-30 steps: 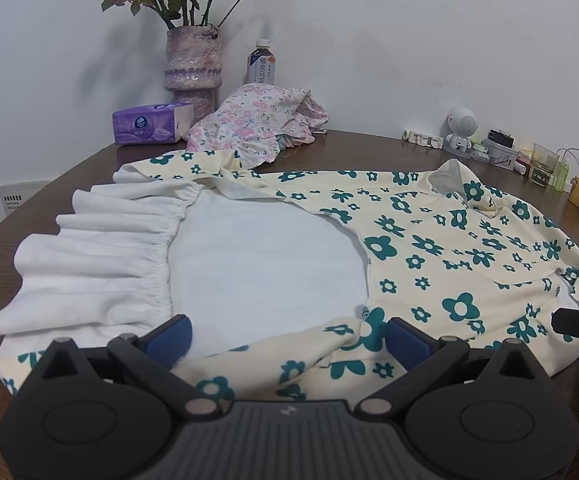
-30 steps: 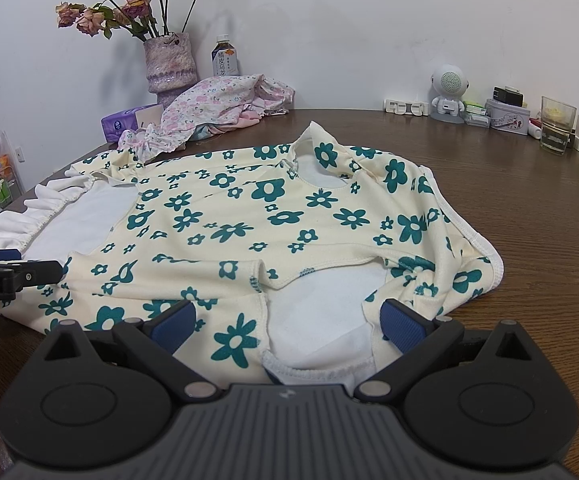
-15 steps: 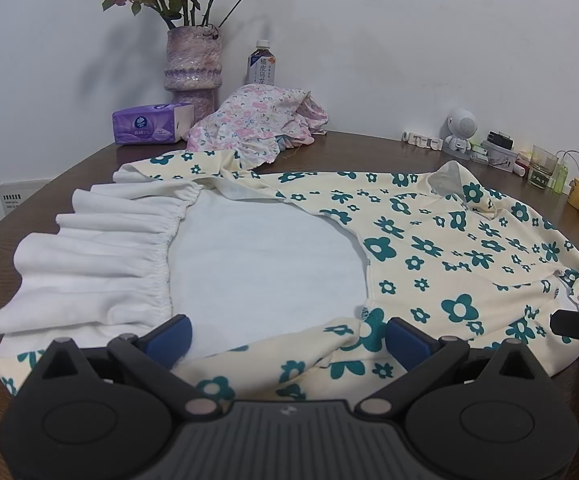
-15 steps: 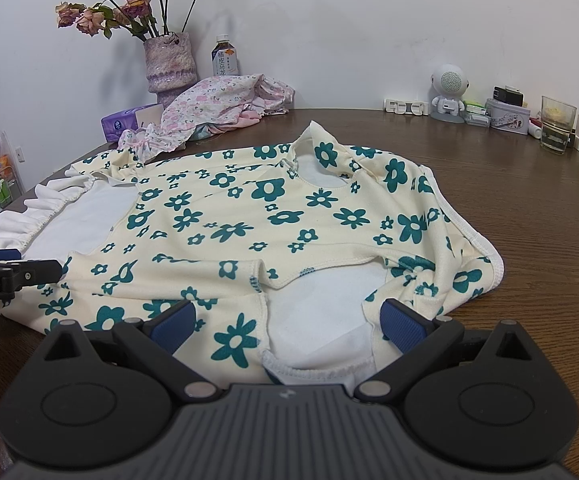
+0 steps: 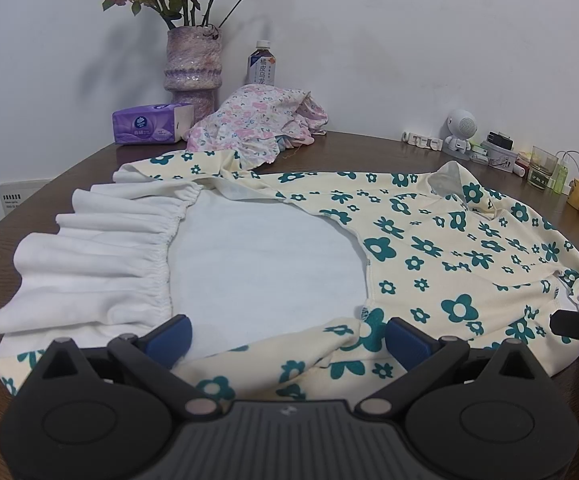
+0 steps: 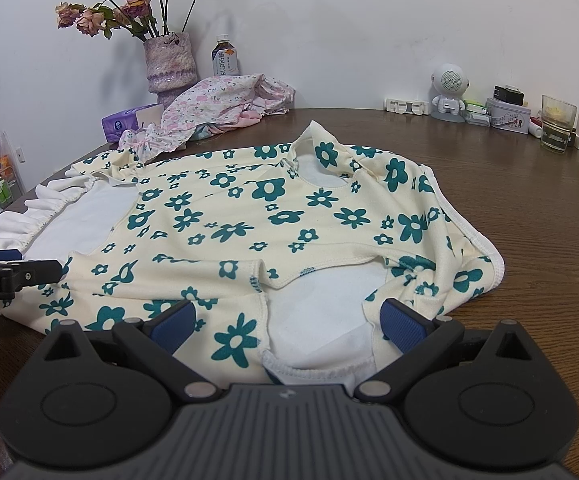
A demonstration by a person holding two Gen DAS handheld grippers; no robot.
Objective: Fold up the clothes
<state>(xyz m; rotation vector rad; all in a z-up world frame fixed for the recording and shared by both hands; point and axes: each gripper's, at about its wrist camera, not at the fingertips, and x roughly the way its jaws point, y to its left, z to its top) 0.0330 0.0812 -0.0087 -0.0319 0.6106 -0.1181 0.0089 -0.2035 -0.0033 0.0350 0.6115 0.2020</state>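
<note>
A cream garment with teal flowers (image 5: 429, 240) is shown spread flat on the brown table (image 6: 529, 200), its white ruffled hem (image 5: 89, 264) turned out on the left side. The left gripper (image 5: 287, 334) is held low at the near edge of the cloth, jaws spread wide, with fabric lying between the blue pads (image 5: 169, 334); nothing is seen pinched. The right gripper (image 6: 287, 322) is likewise held with jaws spread over a sleeve opening at the near edge. Whether the pads touch the cloth cannot be told with certainty. Behind the garment, a pink floral garment (image 5: 257, 120), a purple tissue pack (image 5: 151, 124), a vase of dried roses (image 5: 193, 64) and a bottle (image 5: 261, 64) are seen near the wall.
</note>
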